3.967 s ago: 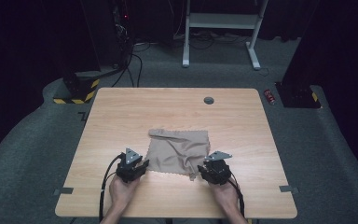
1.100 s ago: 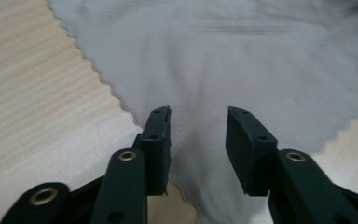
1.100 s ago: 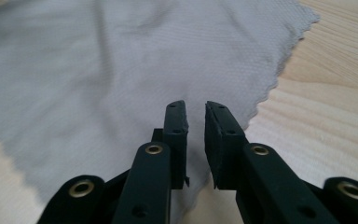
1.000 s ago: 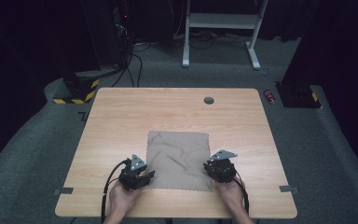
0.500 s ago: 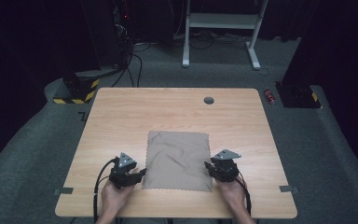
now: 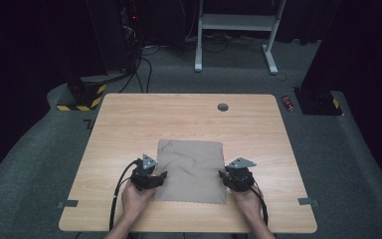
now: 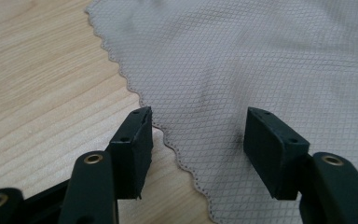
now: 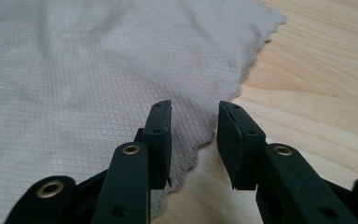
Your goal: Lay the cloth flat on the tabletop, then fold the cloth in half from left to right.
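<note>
Cloth (image 6: 191, 169), grey, diamond-woven with scalloped edges, lies flat on the wood-grain table (image 6: 129, 119). The left gripper (image 6: 155, 178), jaws just opening, straddles its left edge; the right gripper (image 6: 225, 175) stands parted, gripping nothing.

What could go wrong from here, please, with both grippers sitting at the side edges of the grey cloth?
The left gripper has just been opening; its jaws straddle the cloth edge without pressing it, so closing now might pinch a bunched fold. The right gripper stands open with a narrower gap over the scalloped edge; a grab there could miss the thin fabric. Any drag might also wrinkle the nearly flat cloth on the table.
</note>
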### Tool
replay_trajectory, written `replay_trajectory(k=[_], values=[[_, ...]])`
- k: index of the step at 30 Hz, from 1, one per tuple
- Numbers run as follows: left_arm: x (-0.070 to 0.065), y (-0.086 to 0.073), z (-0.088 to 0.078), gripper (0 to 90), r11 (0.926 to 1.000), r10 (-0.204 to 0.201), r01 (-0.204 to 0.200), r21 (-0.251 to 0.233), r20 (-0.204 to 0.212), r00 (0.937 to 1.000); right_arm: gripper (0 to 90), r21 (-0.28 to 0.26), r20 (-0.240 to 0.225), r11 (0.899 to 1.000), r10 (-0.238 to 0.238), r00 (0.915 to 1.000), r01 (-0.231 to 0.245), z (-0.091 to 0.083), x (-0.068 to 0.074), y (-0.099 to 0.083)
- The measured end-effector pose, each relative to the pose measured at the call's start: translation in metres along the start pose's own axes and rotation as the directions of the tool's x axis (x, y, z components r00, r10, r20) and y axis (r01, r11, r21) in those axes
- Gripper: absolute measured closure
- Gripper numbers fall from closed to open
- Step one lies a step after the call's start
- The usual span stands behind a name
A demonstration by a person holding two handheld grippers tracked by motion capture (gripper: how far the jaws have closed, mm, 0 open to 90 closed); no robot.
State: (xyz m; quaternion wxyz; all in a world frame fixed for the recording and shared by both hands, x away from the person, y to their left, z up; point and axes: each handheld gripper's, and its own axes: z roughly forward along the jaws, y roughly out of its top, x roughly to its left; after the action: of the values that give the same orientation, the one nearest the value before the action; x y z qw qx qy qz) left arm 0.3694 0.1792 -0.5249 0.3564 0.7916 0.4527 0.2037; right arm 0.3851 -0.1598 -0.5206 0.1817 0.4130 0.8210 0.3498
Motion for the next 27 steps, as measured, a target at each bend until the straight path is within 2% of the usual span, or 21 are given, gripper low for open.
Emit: replay_trajectory(k=[1,5,10,16,19,24,27], values=[[0.0,-0.003,0.0,41.7,0.9998,-0.003,0.003,-0.022,0.001,1.0,65.3,-0.007,0.003,1.0,0.001,1.0,-0.001,0.001,-0.002,0.0],[0.001,-0.004,-0.002,41.6,0.9998,-0.002,0.002,-0.018,-0.005,1.0,64.0,-0.016,0.001,1.0,0.003,1.0,-0.003,0.002,-0.005,-0.001],[0.001,-0.004,-0.002,40.7,0.9998,-0.009,0.009,-0.016,-0.006,0.9999,55.5,-0.019,0.019,1.0,0.02,0.9996,-0.02,0.001,-0.006,-0.002],[0.003,-0.004,-0.002,40.4,0.9995,-0.025,0.025,-0.017,0.004,0.9997,54.9,-0.005,0.033,0.999,0.035,0.9989,-0.035,-0.002,-0.004,-0.001],[0.006,-0.002,-0.003,39.8,0.9979,-0.065,0.065,-0.008,0.023,0.9977,54.4,-0.012,0.0,0.998,0.057,0.9984,-0.057,-0.005,-0.002,0.0],[0.01,0.003,-0.002,38.1,0.9969,-0.078,0.078,0.007,0.029,0.9965,54.9,-0.019,-0.025,0.998,0.058,0.998,-0.058,-0.006,0.005,0.002],[0.016,0.01,-0.003,36.9,0.9951,-0.099,0.098,0.01,0.036,0.9945,56.3,-0.024,-0.067,0.998,0.053,0.9964,-0.054,-0.005,0.015,0.007]])
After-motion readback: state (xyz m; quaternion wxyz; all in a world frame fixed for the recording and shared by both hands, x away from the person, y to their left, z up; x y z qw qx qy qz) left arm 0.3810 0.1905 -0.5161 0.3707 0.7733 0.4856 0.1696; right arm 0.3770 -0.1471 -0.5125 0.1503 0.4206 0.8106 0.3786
